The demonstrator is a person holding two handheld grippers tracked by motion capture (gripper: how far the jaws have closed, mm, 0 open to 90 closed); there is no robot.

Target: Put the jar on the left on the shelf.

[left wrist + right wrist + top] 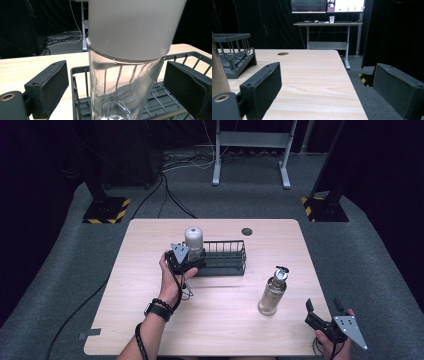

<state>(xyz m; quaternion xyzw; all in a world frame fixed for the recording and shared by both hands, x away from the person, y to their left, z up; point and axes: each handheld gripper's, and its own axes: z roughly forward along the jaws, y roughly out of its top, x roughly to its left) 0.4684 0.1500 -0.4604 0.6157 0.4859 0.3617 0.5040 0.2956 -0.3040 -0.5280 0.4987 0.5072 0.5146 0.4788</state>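
A clear glass jar (194, 240) with a white lid stands in the left end of a dark wire basket (227, 263) near the table's middle. My left gripper (190, 262) sits around the jar from the near-left side. In the left gripper view the jar (125, 82) rises between the black pads (50, 87), with a visible gap on the left, so my left gripper (115, 92) is open. My right gripper (324, 306) rests open at the table's front right corner, nothing between its jaws (327, 85). An amber bottle (273, 295) with a swing-top cap stands to its left.
The light wooden table (150, 320) has a round cable hole (246, 231) at the back. Beyond it lie grey carpet, cables, yellow-black stand feet (106, 211) and a desk frame (250, 150). The right gripper view shows the basket (234, 55) at far left.
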